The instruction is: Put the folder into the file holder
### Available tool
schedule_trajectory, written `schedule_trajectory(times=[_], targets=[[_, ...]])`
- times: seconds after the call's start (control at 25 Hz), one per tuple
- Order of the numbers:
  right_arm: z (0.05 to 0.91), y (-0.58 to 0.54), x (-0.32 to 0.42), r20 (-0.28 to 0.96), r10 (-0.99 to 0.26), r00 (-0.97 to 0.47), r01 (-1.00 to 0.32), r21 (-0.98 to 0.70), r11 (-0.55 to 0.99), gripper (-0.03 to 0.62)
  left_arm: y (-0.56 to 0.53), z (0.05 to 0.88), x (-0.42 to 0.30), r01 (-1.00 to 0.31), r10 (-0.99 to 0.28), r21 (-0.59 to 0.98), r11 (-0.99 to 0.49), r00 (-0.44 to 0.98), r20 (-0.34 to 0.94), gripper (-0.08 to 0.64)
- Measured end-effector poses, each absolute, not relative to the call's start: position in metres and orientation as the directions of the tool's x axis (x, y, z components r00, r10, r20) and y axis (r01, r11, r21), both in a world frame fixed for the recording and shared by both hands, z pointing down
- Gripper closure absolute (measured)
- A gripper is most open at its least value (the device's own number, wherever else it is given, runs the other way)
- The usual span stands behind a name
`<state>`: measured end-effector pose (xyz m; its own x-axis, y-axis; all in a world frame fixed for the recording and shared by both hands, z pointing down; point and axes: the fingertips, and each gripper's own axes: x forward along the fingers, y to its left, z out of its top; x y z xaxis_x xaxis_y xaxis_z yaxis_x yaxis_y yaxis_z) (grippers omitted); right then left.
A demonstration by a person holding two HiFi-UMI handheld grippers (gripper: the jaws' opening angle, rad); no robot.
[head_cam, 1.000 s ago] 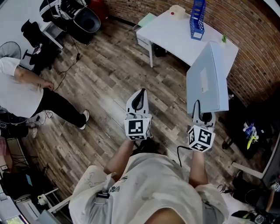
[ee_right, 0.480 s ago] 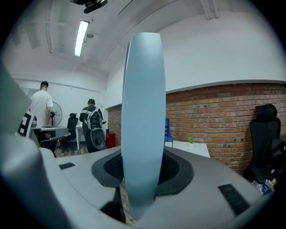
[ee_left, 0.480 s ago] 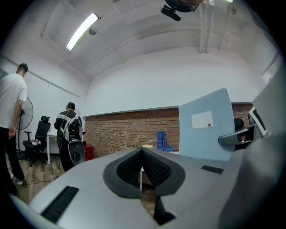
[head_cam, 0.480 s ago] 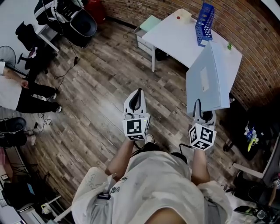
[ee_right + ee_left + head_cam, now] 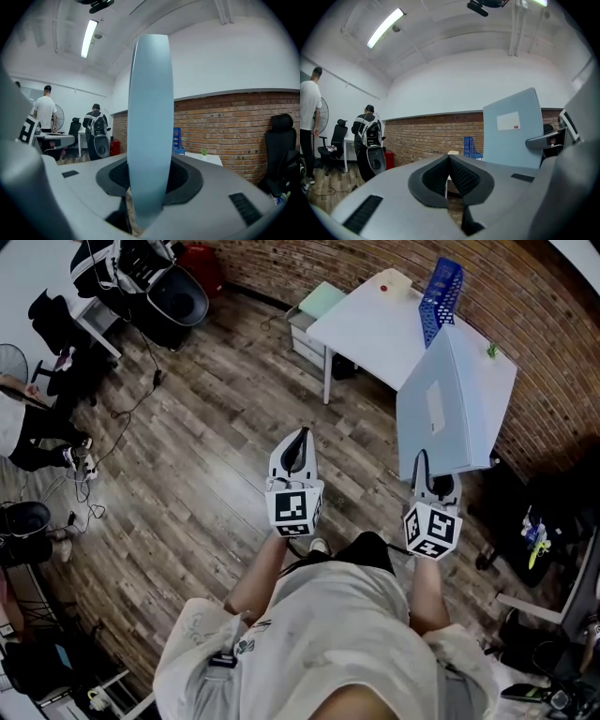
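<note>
Since a second ago the person (image 5: 37, 437) at left has slid almost out of frame as I carry both grippers toward the white counter (image 5: 375, 329). My right gripper (image 5: 427, 476) has its jaws pinching the pale folder (image 5: 441, 404) by its bottom edge, upright and well short of the blue file holder (image 5: 438, 296), while the left gripper (image 5: 298, 448) rides empty, jaws pressed together. Held so low, the tall folder could swing, slip or knock the holder over, and a cream object (image 5: 394, 279) sits near it.

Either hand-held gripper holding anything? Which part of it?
The right hand-held gripper clamps the light blue folder by its lower edge, folder standing upright. The left hand-held gripper is shut on nothing.
</note>
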<state>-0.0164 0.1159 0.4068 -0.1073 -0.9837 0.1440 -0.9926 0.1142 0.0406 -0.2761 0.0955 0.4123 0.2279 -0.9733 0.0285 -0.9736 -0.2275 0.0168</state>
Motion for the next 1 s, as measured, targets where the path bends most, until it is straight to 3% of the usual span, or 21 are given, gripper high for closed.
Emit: schedule_trajectory(times=[0.52, 1.0], targets=[[0.409, 0.054, 0.011, 0.115, -0.992, -0.059, -0.997, 0.037, 0.063, 0.419, 0.022, 0.406, -0.248, -0.962, -0.962, -0.002, -0.272, 0.272, -0.003, 0.548], [0.41, -0.056, 0.11, 0.133, -0.989, 0.063, -0.998, 0.038, -0.059, 0.419, -0.111, 0.411, -0.158, -0.935, -0.934, 0.013, -0.354, 0.354, 0.052, 0.548]])
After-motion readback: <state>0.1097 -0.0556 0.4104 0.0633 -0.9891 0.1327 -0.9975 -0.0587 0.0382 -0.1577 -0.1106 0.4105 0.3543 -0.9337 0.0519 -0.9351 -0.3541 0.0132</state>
